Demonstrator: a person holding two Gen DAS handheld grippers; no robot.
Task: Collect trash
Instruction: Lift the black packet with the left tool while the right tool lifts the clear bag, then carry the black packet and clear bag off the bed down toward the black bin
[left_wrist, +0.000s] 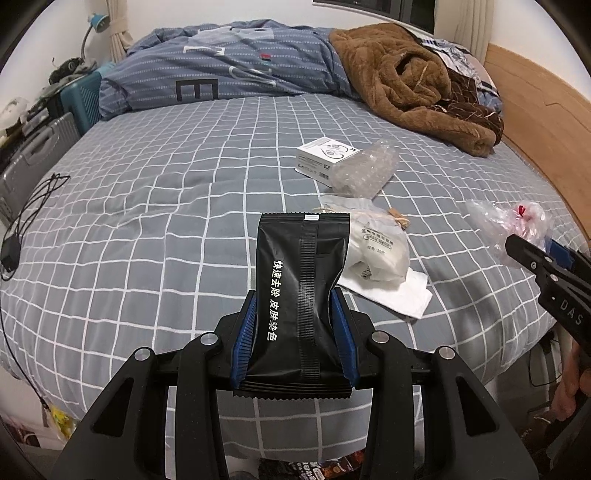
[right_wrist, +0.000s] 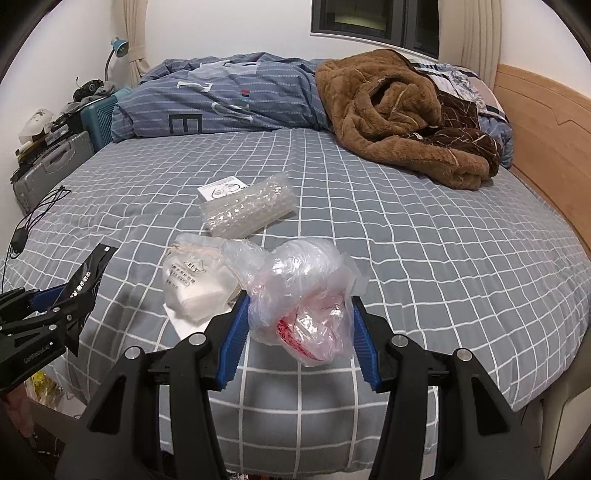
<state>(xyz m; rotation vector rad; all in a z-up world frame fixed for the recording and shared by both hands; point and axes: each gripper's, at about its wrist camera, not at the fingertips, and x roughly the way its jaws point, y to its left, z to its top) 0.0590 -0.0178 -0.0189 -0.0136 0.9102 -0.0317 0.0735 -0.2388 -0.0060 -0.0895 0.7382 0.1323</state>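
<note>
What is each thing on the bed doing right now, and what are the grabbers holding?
Black packet: clamped in left gripper.
Crumpled clear bag: clamped in right gripper.
White pouch: lying on bed.
Bubble wrap: lying on bed.
White box: closed, beside bubble wrap.

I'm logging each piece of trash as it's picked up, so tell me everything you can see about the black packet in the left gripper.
The black packet is a flat, glossy foil-like sachet with white Chinese lettering down one side, a ribbed seam up its middle, zigzag-cut ends and a small white label at the top. It looks sealed and slightly puffy. It stands upright, lifted off the checked bedsheet, pinched at its lower half between the blue pads of the left gripper. Nothing else touches it.
</note>
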